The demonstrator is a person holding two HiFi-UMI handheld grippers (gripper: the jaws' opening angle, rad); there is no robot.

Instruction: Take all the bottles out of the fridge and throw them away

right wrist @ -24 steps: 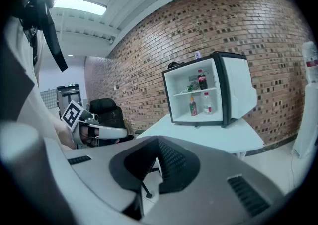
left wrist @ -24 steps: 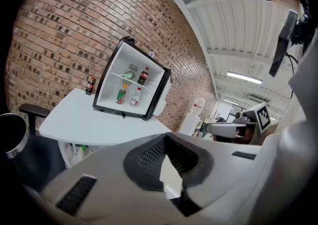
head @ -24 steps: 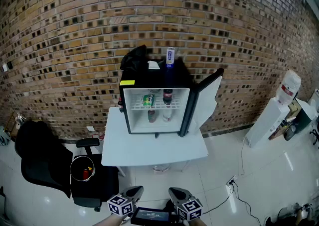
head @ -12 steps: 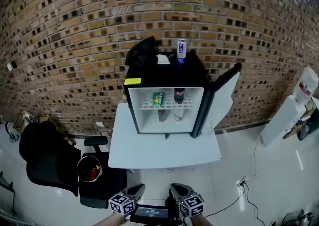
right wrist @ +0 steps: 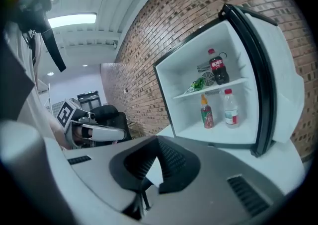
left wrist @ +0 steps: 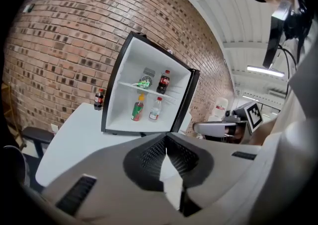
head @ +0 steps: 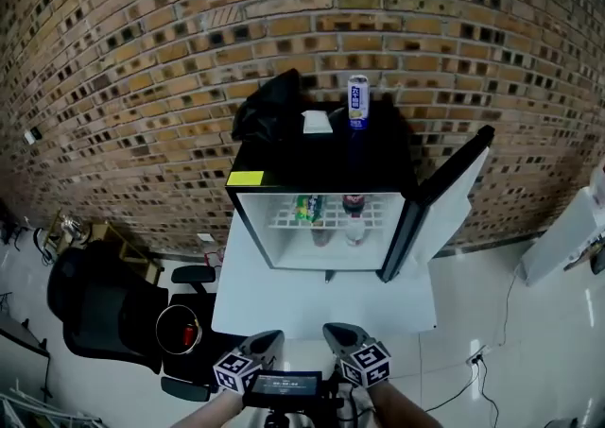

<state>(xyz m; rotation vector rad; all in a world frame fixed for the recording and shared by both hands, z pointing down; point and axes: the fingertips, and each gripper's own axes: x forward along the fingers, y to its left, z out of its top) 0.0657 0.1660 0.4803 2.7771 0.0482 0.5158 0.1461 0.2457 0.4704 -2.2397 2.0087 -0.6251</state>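
Note:
A small black fridge [head: 326, 147] stands on a white table [head: 284, 299] with its door [head: 444, 204] swung open to the right. On its shelf lie a green bottle [head: 305, 209] and a cola bottle [head: 353, 204]. Below stand a red-labelled bottle [head: 321, 233] and a clear bottle [head: 354, 231]. Another cola bottle [left wrist: 100, 99] stands on the table left of the fridge. My left gripper [head: 265, 345] and right gripper [head: 338, 335] are side by side in front of the table, both shut and empty, well short of the fridge. The shut jaws also show in the left gripper [left wrist: 166, 142] and right gripper [right wrist: 156, 144] views.
A can [head: 357, 100], a white box [head: 317, 122] and a black bag [head: 272, 105] sit on top of the fridge. A black bin [head: 180, 332] with something red inside stands left of the table, beside a black chair [head: 99, 308]. A brick wall [head: 142, 58] is behind.
The view has closed in on the fridge, which looks larger and nearer. Both grippers stay shut and side by side, a little higher in the picture.

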